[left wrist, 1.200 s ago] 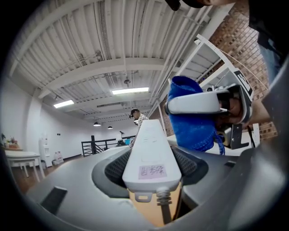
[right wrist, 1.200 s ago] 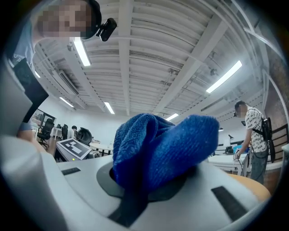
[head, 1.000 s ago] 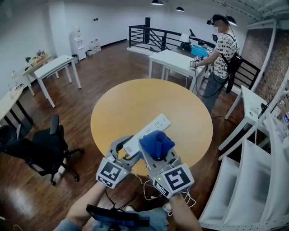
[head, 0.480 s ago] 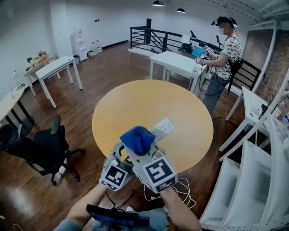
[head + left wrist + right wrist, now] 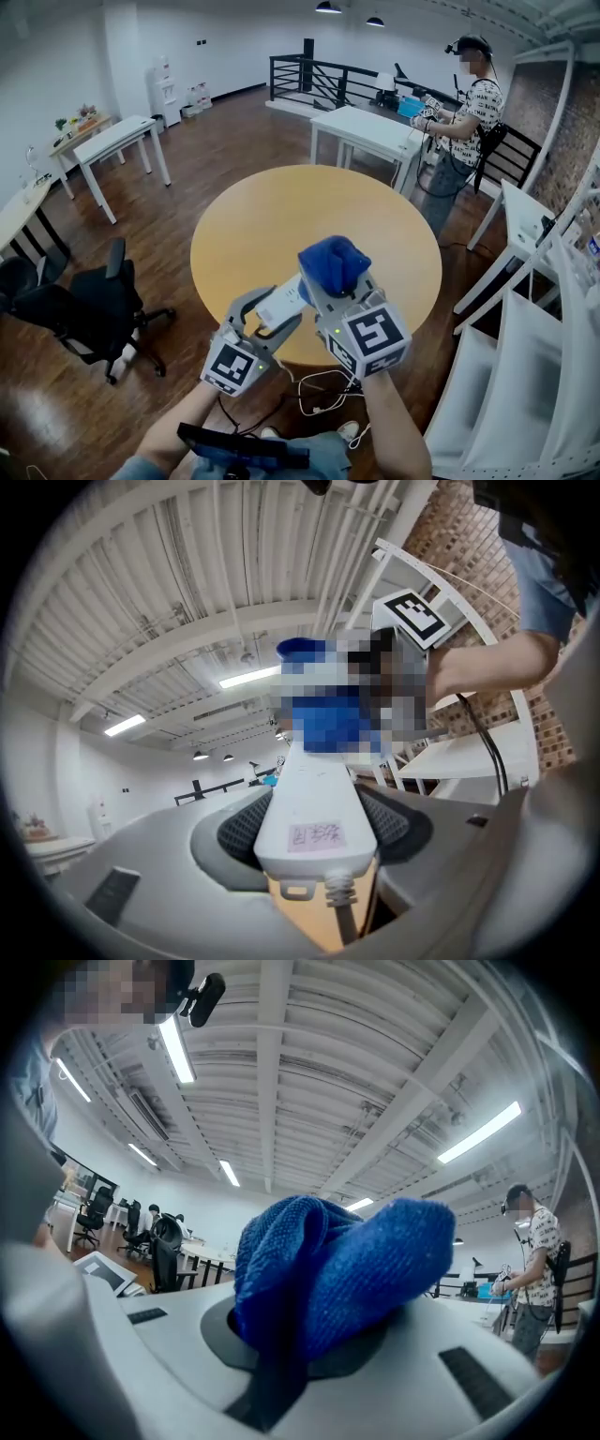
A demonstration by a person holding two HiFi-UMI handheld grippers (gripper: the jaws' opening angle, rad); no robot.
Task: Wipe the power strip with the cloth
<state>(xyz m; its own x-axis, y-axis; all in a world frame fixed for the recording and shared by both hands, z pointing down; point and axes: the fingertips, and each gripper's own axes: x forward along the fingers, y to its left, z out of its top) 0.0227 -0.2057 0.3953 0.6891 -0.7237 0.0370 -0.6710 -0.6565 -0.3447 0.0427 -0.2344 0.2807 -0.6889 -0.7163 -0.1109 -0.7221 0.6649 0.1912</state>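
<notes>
**A:** Your left gripper (image 5: 265,315) has the power strip (image 5: 279,304) by its cord end. Look along the jaws: the dark mesh pads (image 5: 240,833) press on both sides of the white casing. They stand wide apart because the casing fills the whole gap.

**B:** And the strip runs straight out ahead of your fingertips, label side up. The cord (image 5: 323,382) drops from the end nearest your palm and loops down below the edge of the round table (image 5: 281,211).

**A:** On to your right gripper (image 5: 334,281). Its jaws are clamped on the blue cloth (image 5: 333,262), which bulges up and forward out of the pinch in a thick wad.

**B:** You hold that wad over the far part of the strip, beyond your left fingertips. From your left gripper's side the cloth covers the far end. That spot is blurred, so I can't say whether the cloth actually touches the strip.

**A:** Both grippers are close together at the near edge of the table, right one just ahead of the left.
</notes>
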